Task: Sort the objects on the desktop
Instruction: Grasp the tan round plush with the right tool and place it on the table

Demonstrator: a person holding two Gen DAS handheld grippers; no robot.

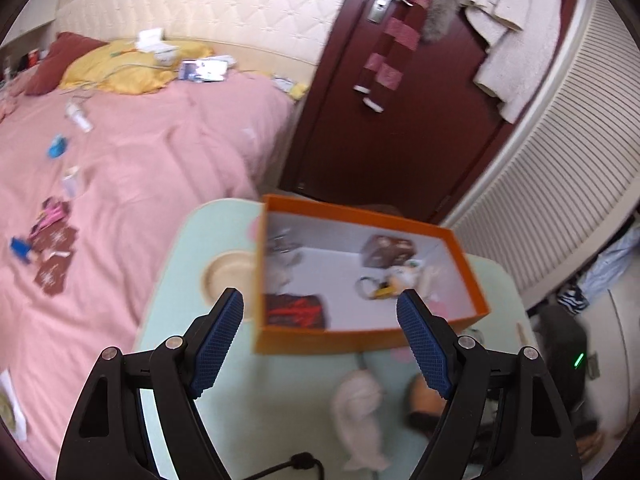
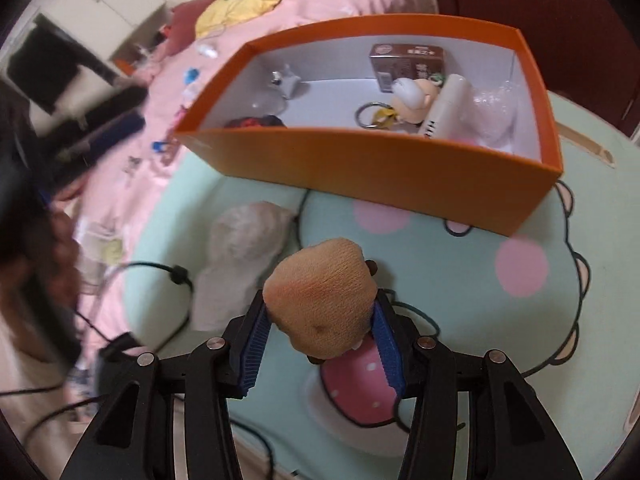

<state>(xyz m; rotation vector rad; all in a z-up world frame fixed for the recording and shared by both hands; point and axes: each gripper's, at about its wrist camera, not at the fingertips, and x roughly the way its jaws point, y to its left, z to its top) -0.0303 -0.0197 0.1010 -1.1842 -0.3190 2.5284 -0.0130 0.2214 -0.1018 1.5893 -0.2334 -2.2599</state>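
An orange box (image 2: 384,164) stands on the mint-green table mat (image 2: 460,320). Inside lie a brown carton (image 2: 404,64), a cartoon keychain figure (image 2: 404,100), a cream tube (image 2: 444,108), a grey figurine (image 2: 286,78) and a dark red item (image 2: 256,122). My right gripper (image 2: 320,320) is shut on a tan plush lump (image 2: 322,300), held just above the mat in front of the box. A pale plush toy (image 2: 240,248) lies to its left. In the left wrist view my left gripper (image 1: 320,340) hangs open and empty before the box (image 1: 360,334), above the pale toy (image 1: 362,416).
A bed with a pink cover (image 1: 132,168) and scattered small items runs along the left. A dark red door (image 1: 400,120) stands behind the table. Black cables (image 2: 160,272) cross the mat's left edge. A person's sleeve (image 2: 36,280) shows at far left in the right wrist view.
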